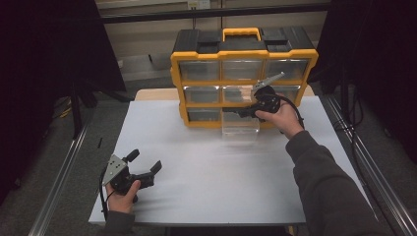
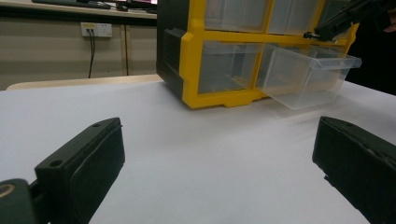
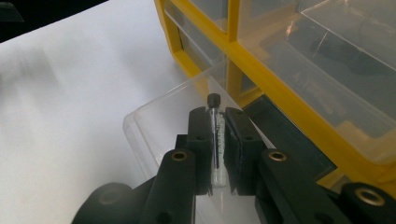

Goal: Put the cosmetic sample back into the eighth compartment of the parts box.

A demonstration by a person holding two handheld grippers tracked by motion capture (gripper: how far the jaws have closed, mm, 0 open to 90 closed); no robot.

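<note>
Right gripper [image 3: 216, 140] — jaws pinching vial [image 3: 215, 135] — over drawer [image 3: 159, 121].

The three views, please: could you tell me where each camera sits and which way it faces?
High view: above the table, looking forward and down; both forearms, left gripper, right gripper.
Left gripper view: low over the table, between open jaws toward the organizer.
Right gripper view: above the open drawer, jaws clamping a vial.
Shared: organizer, drawer.
</note>
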